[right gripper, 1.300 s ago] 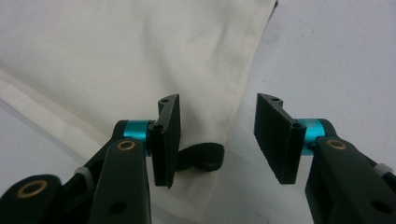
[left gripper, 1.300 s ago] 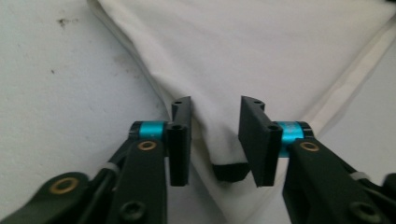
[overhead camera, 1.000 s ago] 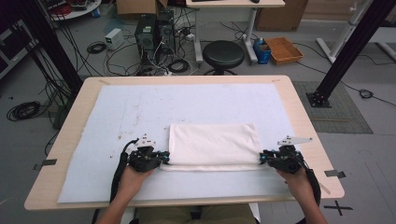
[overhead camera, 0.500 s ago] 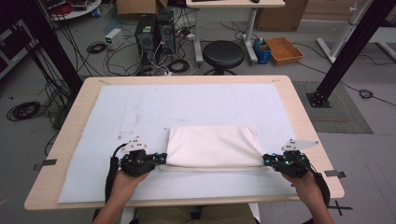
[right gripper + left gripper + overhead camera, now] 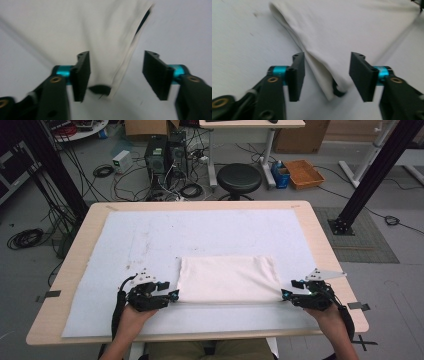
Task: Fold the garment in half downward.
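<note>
Between left tool (image 5: 327, 75) pads, cloth (image 5: 352, 30) corner

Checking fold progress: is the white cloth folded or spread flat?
Folded: the white cloth lies as a compact rectangle, with layered edges visible at its corner.

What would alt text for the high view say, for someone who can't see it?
A folded white cloth lies on a white mat covering a wooden table. A person's hands hold the black left gripper and right gripper, jaws open, at the cloth's near corners.
</note>
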{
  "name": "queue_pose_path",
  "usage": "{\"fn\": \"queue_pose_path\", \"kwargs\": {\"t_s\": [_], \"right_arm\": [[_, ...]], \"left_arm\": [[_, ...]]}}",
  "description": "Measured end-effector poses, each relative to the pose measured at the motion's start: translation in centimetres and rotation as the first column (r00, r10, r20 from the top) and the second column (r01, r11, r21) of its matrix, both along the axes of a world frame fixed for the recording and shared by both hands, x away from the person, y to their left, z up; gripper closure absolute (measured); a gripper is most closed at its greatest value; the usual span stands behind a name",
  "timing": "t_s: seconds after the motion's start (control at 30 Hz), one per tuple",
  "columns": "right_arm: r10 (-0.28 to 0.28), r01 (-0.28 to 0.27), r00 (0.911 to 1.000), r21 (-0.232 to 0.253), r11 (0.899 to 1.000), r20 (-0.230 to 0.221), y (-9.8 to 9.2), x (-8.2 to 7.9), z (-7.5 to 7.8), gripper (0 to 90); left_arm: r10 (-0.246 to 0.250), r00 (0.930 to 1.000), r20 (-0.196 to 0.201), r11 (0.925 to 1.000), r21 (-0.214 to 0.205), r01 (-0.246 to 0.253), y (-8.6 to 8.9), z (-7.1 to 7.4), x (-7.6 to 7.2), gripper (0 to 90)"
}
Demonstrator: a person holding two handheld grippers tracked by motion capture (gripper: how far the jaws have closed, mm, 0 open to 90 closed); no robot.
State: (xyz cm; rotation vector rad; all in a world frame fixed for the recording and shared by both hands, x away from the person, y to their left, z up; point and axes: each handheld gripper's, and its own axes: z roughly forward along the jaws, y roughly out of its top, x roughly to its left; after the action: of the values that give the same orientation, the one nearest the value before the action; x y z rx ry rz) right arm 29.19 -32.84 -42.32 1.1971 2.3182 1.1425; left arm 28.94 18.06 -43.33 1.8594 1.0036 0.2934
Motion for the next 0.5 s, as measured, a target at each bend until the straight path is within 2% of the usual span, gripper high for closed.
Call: {"fn": "queue_pose_path", "kwargs": {"t_s": [0.03, 0.07, 0.17, 0.23, 0.27, 0.3, 0.33, 0.43, 0.5], "right_arm": [[-0.015, 0.015, 0.9990, 0.010, 1.000, 0.041, -0.1, 0.0, 0.3, 33.5], [-0.041, 0.040, 0.9953, 0.012, 0.999, 0.088, -0.1, 0.0, 0.5, 28.0], [-0.080, 0.079, 0.9829, 0.015, 0.997, 0.166, -0.1, 0.4, 1.1, 22.3], [-0.112, 0.108, 0.9772, 0.029, 0.994, 0.181, 0.1, 1.1, 1.5, 21.2], [-0.112, 0.108, 0.9772, 0.029, 0.994, 0.181, 0.1, 1.1, 1.5, 21.2], [-0.118, 0.114, 0.9737, 0.034, 0.993, 0.195, 0.3, 2.1, 1.8, 21.2], [-0.118, 0.114, 0.9737, 0.034, 0.993, 0.195, 0.3, 2.1, 1.8, 21.2], [-0.118, 0.120, 0.9735, -0.003, 0.993, 0.196, 0.6, 4.0, 1.8, 21.8], [-0.116, 0.117, 0.9725, 0.008, 0.993, 0.202, 0.6, 4.3, 1.5, 23.2]], "left_arm": [[0.000, 1.0000, 0.000, 1.0000, 0.000, 0.000, 0.0, 0.0, 0.0, 40.1], [0.019, 0.9981, 0.059, 0.9993, -0.032, -0.017, 0.3, 0.7, 0.4, 37.1], [0.040, 0.9919, 0.121, 0.9979, -0.055, -0.033, 0.6, 1.4, 1.4, 29.9], [0.052, 0.9868, 0.154, 0.9971, -0.063, -0.043, 0.8, 1.7, 2.1, 27.8], [0.052, 0.9868, 0.154, 0.9971, -0.063, -0.043, 0.8, 1.7, 2.1, 27.8], [0.063, 0.9802, 0.188, 0.9958, -0.077, -0.049, 0.9, 1.9, 2.9, 27.8], [0.063, 0.9802, 0.188, 0.9958, -0.077, -0.049, 0.9, 1.9, 2.9, 27.9], [0.032, 0.9725, 0.231, 0.9951, -0.098, -0.009, 1.6, 1.7, 3.4, 28.0], [0.029, 0.9701, 0.241, 0.9948, -0.102, -0.004, 1.8, 1.6, 3.3, 28.1]]}}
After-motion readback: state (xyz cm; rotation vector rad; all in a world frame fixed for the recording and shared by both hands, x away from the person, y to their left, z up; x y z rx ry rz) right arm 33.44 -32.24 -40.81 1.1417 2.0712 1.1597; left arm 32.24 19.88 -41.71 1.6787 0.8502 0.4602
